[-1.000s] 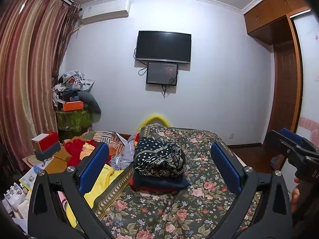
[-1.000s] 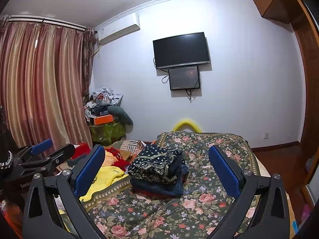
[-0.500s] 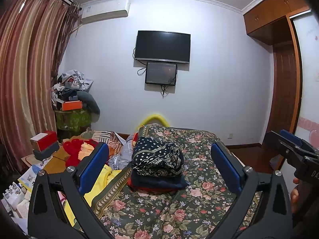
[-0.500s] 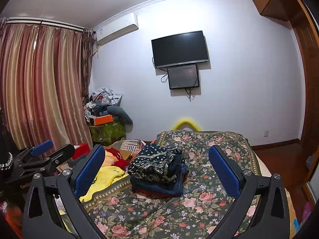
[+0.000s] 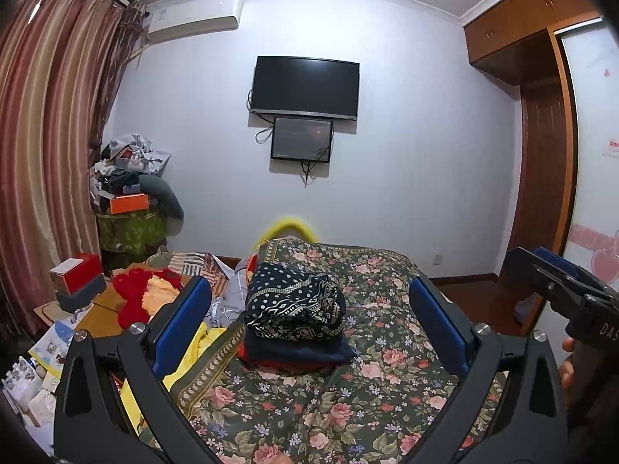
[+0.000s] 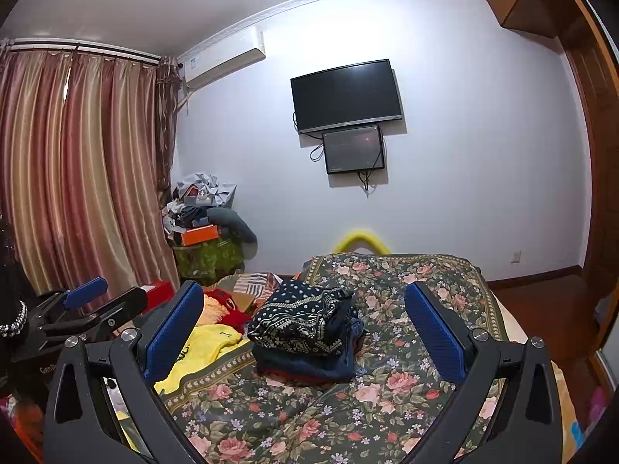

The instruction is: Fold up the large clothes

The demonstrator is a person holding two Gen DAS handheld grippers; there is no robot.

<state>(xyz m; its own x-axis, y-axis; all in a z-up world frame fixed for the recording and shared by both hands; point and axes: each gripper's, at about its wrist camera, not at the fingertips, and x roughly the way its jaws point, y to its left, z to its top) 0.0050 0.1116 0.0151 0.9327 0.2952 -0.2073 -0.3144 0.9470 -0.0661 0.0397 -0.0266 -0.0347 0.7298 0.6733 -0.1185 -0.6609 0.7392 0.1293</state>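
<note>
Almost no change since a second ago; both views drifted slightly, stack untouched; one stack of folded clothes (image 5: 296, 319) on the bed (image 5: 387, 352), patterned navy piece (image 6: 300, 319) on top, at least two darker pieces under; two claws, both empty; left claw (image 5: 309, 324) spread wide, stack ahead between its fingers, well apart; right claw (image 6: 305, 328) likewise spread, stack ahead of it; loose yellow garment (image 6: 201, 352) beside bed's left edge.

Bed (image 5: 387, 398) under a dark floral cover at lower centre of the frame; stack of folded clothes (image 5: 296, 319) on it mid-frame; yellow garment (image 6: 201, 352) at its left edge.
</note>
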